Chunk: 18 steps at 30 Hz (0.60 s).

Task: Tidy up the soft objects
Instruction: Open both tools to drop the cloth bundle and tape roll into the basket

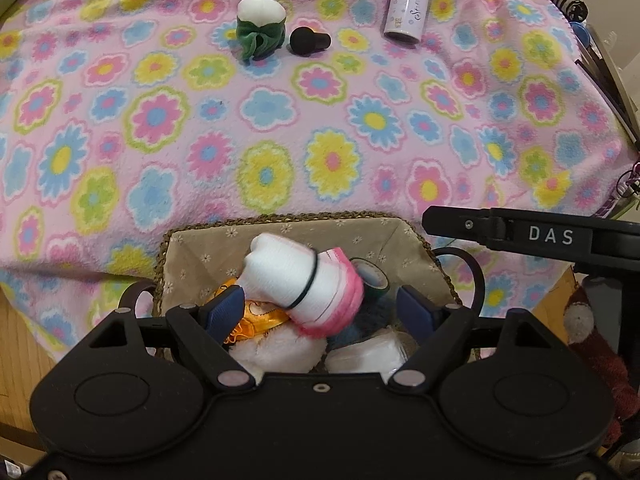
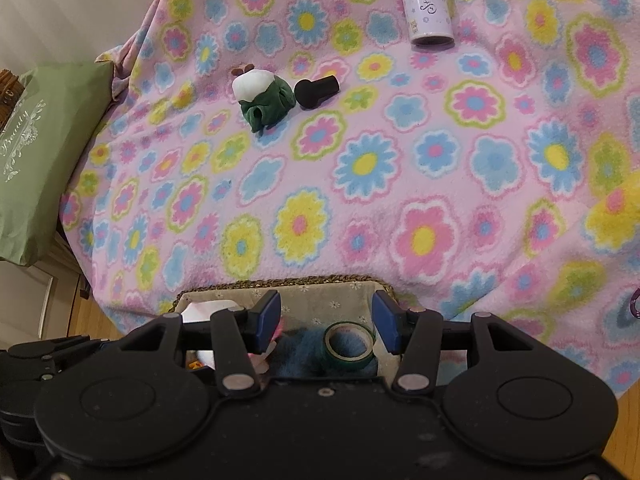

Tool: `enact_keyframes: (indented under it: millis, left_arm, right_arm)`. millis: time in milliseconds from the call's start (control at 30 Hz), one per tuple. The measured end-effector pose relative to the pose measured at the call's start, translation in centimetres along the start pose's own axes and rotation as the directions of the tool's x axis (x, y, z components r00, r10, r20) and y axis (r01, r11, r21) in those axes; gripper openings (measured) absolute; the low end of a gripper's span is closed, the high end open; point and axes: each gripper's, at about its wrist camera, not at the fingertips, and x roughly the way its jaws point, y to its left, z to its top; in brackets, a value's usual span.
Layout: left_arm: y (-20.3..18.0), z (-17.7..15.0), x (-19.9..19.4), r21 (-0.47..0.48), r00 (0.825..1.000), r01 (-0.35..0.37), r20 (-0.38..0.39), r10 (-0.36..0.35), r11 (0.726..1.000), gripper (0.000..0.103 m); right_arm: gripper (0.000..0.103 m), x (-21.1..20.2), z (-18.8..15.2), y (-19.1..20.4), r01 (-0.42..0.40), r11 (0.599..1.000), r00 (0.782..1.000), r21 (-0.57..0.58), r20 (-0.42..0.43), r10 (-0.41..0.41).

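Note:
A woven basket [image 1: 280, 229] with a beige flowered lining stands at the near edge of the flowered blanket [image 1: 320, 140]. A rolled white and pink sock bundle [image 1: 304, 280] with a black band lies tilted on top of the things in it. My left gripper [image 1: 320, 308] is open around the bundle: the left pad is at its end, the right pad is apart from it. In the right wrist view, my right gripper [image 2: 326, 322] hangs over the same basket [image 2: 312, 282], its fingers apart with nothing between them. A green and white plush [image 1: 262, 28] [image 2: 264, 98] lies far back on the blanket.
The basket also holds a green tape roll [image 1: 374, 278] [image 2: 348, 344], blue fluff, an orange thing and white soft pieces. A black stubby cylinder [image 1: 310, 40] and a lilac bottle [image 1: 408, 0] lie at the back. A green bag [image 2: 36, 152] is at the left, a brown plush [image 1: 588, 332] at the right.

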Motion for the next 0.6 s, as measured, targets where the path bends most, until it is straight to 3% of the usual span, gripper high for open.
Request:
enact_keyframes:
  millis: [400, 600]
  left_arm:
    - [-1.3, 0.2, 0.1, 0.026, 0.999, -0.033, 0.009, 0.033, 0.999, 0.079]
    - [-1.3, 1.2, 0.0, 0.043, 0.994, -0.081, 0.079, 0.078, 0.996, 0.079]
  right_arm:
    - [0.051, -0.4, 0.1, -1.1, -0.009, 1.000, 0.999, 0.029, 0.046, 0.007]
    - [0.051, -0.1, 0.6, -1.3, 0.011, 1.000, 0.997, 0.020, 0.080, -0.013]
